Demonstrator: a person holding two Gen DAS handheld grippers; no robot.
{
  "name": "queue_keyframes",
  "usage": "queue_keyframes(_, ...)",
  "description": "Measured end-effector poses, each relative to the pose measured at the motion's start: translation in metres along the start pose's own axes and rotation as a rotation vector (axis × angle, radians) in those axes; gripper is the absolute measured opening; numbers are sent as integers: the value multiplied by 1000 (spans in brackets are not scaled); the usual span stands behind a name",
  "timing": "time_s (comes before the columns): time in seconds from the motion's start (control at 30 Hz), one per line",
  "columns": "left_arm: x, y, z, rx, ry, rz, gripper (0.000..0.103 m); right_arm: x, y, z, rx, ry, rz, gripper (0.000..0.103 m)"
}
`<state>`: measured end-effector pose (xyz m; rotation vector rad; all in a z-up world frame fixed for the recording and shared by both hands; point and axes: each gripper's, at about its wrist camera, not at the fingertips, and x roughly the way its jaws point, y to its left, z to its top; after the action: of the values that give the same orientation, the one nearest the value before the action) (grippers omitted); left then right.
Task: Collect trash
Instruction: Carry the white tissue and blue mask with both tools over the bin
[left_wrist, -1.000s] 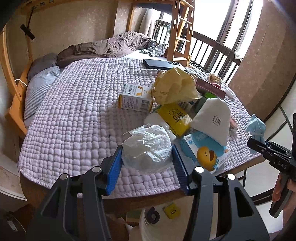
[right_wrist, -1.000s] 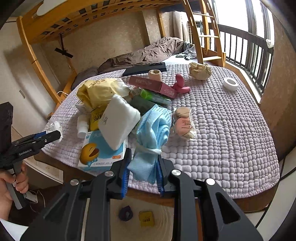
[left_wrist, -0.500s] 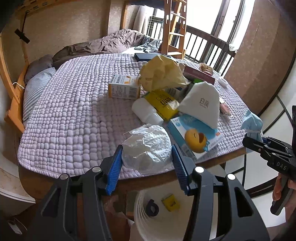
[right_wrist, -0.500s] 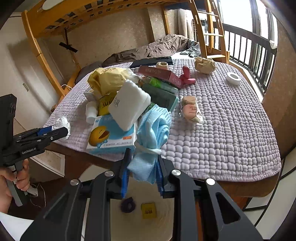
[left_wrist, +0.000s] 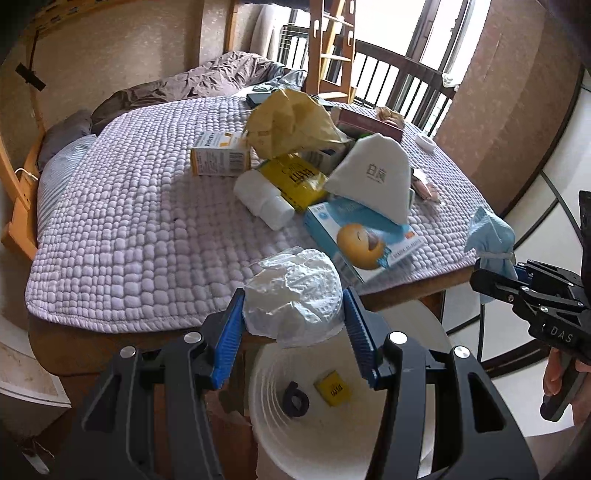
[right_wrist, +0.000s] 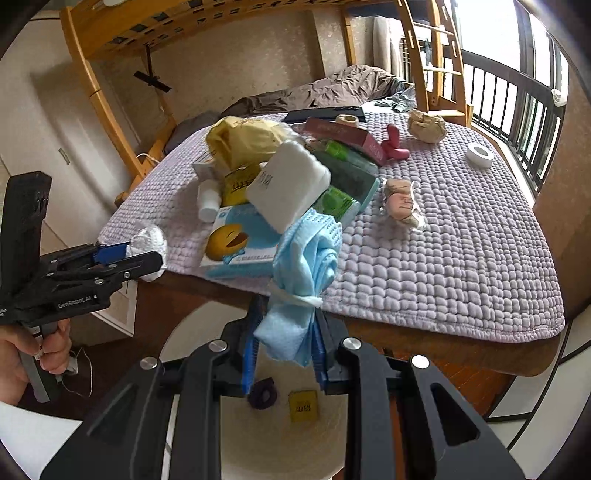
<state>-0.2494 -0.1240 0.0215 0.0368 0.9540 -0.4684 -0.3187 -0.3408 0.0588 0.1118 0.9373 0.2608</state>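
The left gripper's (left_wrist: 293, 334) blue-padded fingers (left_wrist: 228, 338) clamp a crumpled white wad (left_wrist: 293, 295) from both sides. The right gripper's (right_wrist: 284, 360) fingers (right_wrist: 249, 360) sit close together, pinching a blue mask (right_wrist: 304, 266). The mask's bunched folds cover most of both pads, so their contact cannot be seen directly.

Both grippers hang past the bed's near edge, over a white bin (left_wrist: 332, 435) on the floor. In the left view the gripper's black frame cuts off the bin's rim on both sides, and its lower part runs out of the picture. In the right view the bin (right_wrist: 184, 332) shows only in patches between the arms of the frame.

Two things lie on the bin's bottom: a dark ring (left_wrist: 295, 398) and a small yellow packet (left_wrist: 331, 387). The packet's print is too small to read.

On the quilt (left_wrist: 129, 221) a heap is stacked so that pieces hide one another. A yellow bag (left_wrist: 291, 125) covers what lies behind it, and a white pack (left_wrist: 373, 179) leans over a blue box (left_wrist: 354, 236) with a smiley face. A white bottle (left_wrist: 264, 201) lies beside a yellow pouch (left_wrist: 295, 181).

The person shows only as a hand (right_wrist: 22, 354) on the left gripper's handle, and as fingertips at the left view's right edge.
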Motion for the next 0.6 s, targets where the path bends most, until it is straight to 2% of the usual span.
queue_keyframes(0.6, 4, -20, -28, 45, 69, -31, 54, 6, 19, -25, -48, 77, 41, 25)
